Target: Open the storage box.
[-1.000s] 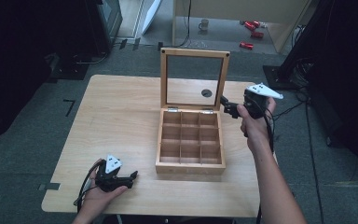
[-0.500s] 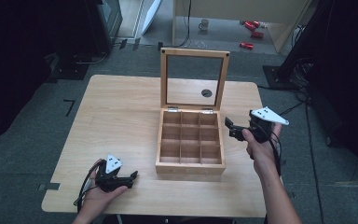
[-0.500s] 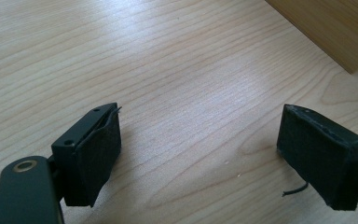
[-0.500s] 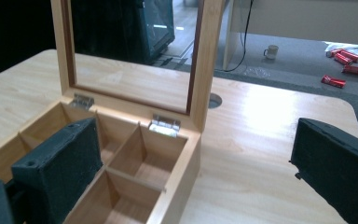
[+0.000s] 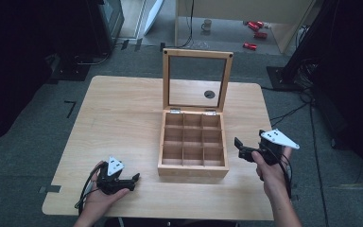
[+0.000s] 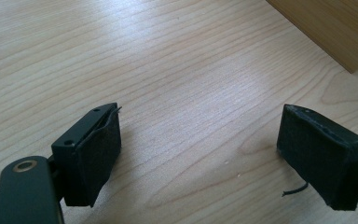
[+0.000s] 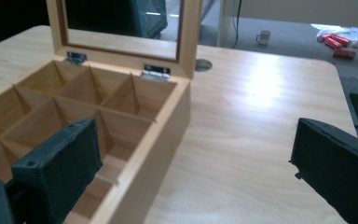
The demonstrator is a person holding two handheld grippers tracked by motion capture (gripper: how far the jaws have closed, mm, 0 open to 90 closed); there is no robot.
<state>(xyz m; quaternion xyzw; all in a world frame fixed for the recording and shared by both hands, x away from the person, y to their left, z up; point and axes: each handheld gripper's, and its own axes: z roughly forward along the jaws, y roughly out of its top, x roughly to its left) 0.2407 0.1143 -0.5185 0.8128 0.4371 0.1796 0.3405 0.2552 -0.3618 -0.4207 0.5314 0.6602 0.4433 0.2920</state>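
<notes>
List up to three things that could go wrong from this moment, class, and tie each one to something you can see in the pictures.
1. The right claw hangs open close beside the wooden box; a sideways drift could knock it.
2. The lid stands upright on its hinges, so a bump might drop it shut.
3. The left claw sits open near the table edge, where its cable could snag.

Background clutter from my feed

I see a mug (image 5: 207,24) and red cans (image 5: 254,32) on the floor beyond the table (image 5: 123,109).
</notes>
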